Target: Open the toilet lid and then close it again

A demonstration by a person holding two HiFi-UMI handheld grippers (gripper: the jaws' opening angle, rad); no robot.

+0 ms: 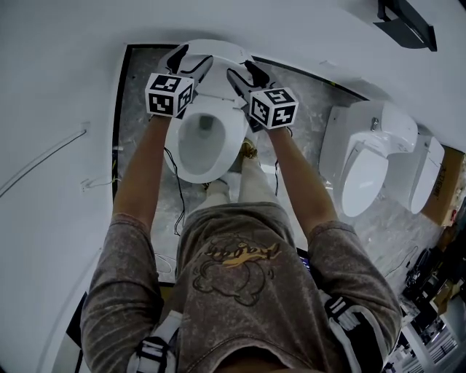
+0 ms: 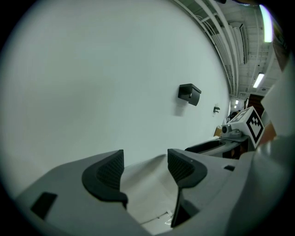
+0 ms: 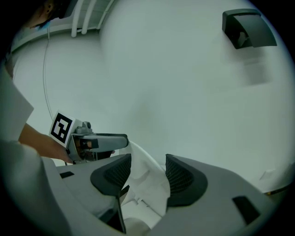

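Observation:
A white toilet (image 1: 218, 156) stands against the wall with its bowl uncovered. Its lid (image 1: 218, 49) is raised upright near the wall. My left gripper (image 1: 193, 62) is at the lid's upper left, and my right gripper (image 1: 247, 73) is at its upper right. In the left gripper view the jaws of my left gripper (image 2: 145, 170) stand apart, with the lid's top edge (image 2: 143, 184) just beyond them. In the right gripper view my right gripper (image 3: 148, 173) has the lid's rim (image 3: 147, 179) running between its pads, which seem to touch it on both sides.
Two more white toilets (image 1: 364, 167) (image 1: 426, 171) stand to the right. A dark box (image 1: 408, 22) hangs on the wall above them. A cardboard box (image 1: 448, 186) sits at far right. A cable (image 1: 175, 197) lies on the floor by the person's feet.

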